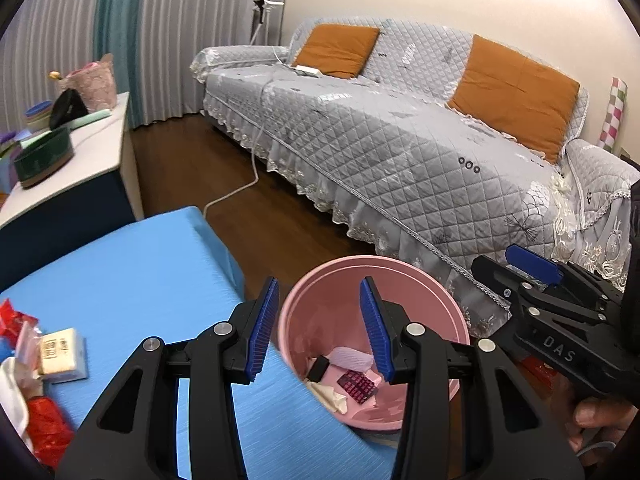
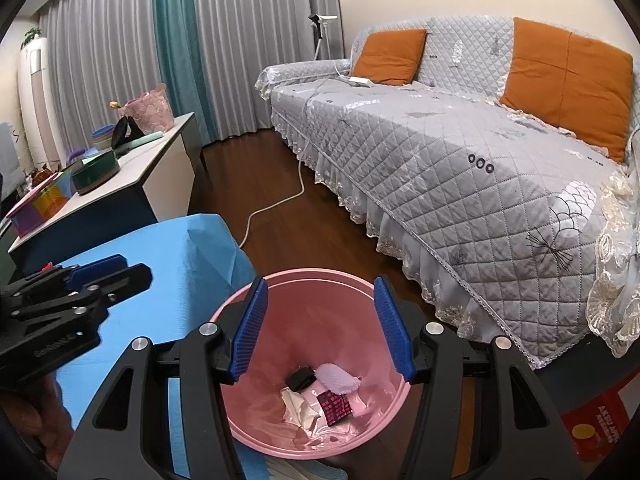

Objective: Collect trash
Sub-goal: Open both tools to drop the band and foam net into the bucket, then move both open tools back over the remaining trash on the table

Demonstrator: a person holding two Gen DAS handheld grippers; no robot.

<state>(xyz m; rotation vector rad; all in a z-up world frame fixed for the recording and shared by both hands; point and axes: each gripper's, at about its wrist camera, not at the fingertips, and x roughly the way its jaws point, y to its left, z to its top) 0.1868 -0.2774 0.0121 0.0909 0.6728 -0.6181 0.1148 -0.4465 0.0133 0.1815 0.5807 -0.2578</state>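
A pink bin stands on the floor beside the blue-covered table. Inside it lie a dark red patterned wrapper, a small black piece, a pale lilac wrapper and crumpled cream paper. My left gripper is open and empty over the bin's near rim. My right gripper is open and empty above the bin; it shows at the right of the left wrist view. Red wrappers and a tissue pack lie on the table's left.
A grey quilted sofa with orange cushions runs along the wall right of the bin. A white cable crosses the wood floor. A white cabinet with bowls and a basket stands behind the table. A red box sits at right.
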